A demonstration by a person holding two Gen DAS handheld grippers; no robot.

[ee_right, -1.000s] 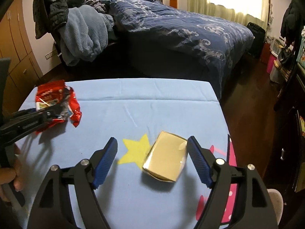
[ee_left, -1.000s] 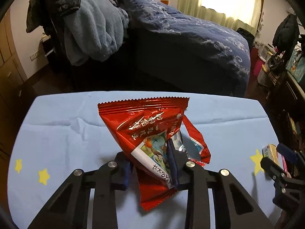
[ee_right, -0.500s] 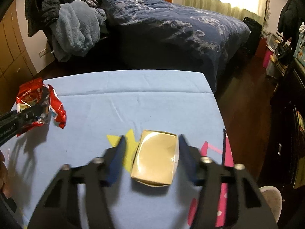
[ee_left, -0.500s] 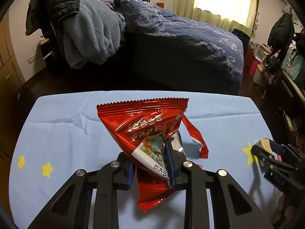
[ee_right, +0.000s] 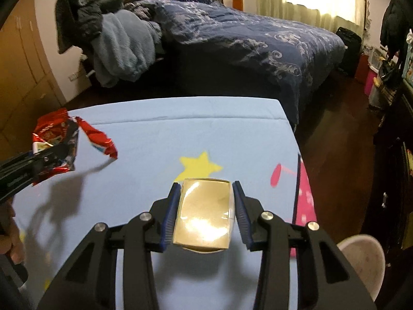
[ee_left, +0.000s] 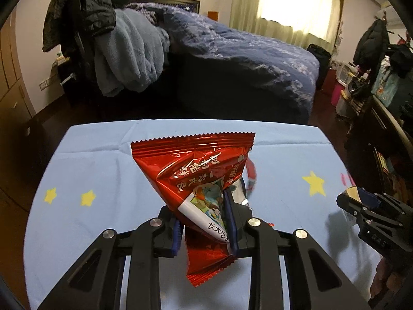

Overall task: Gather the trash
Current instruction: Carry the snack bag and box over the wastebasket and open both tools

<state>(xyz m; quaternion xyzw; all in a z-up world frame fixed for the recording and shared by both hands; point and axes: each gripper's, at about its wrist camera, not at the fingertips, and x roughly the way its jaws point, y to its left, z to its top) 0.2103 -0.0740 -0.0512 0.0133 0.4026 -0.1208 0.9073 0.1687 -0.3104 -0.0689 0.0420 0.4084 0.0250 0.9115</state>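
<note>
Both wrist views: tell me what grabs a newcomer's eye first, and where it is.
First, the shiny red snack wrapper, pinched in the left tool and held up above the light blue star-print tablecloth. Next, the gold box, clamped between the blue pads of the right tool near the cloth's right edge. Behind the table stands a bed with a dark blue quilt.

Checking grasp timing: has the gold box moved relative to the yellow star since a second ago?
Yes. The gold box, clamped by the right gripper, now sits nearer the camera than the yellow star; earlier it lay beside it.
</note>
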